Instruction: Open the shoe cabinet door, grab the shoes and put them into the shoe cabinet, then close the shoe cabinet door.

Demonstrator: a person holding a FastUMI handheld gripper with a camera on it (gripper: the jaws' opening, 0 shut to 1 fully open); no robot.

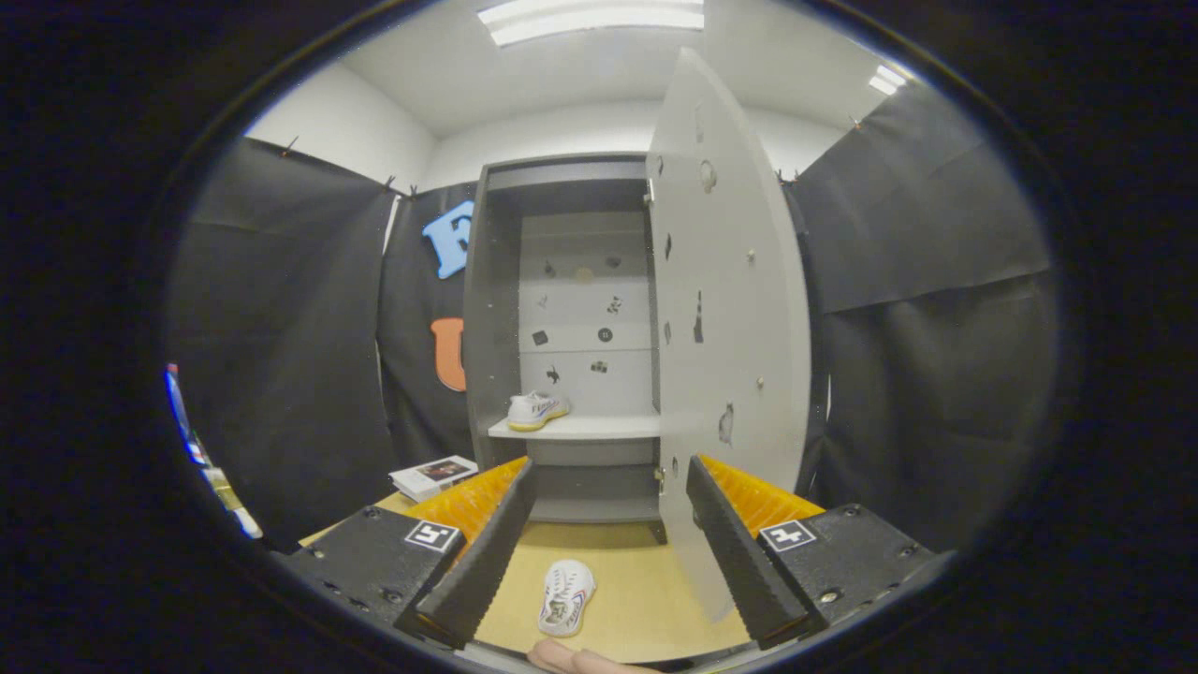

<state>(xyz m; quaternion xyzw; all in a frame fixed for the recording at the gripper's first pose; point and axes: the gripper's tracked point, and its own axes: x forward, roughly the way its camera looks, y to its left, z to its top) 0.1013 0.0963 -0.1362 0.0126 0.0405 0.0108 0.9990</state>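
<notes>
Currently gripper spread wide, empty; one shoe on floor between fingers, another on shelf, door open.

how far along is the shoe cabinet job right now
Done: the cabinet door stands open and one shoe sits on the shelf. In hand: nothing; the gripper hovers with jaws open. Left: the second shoe, on the floor between the jaws, must go in, then the door closed.
</notes>
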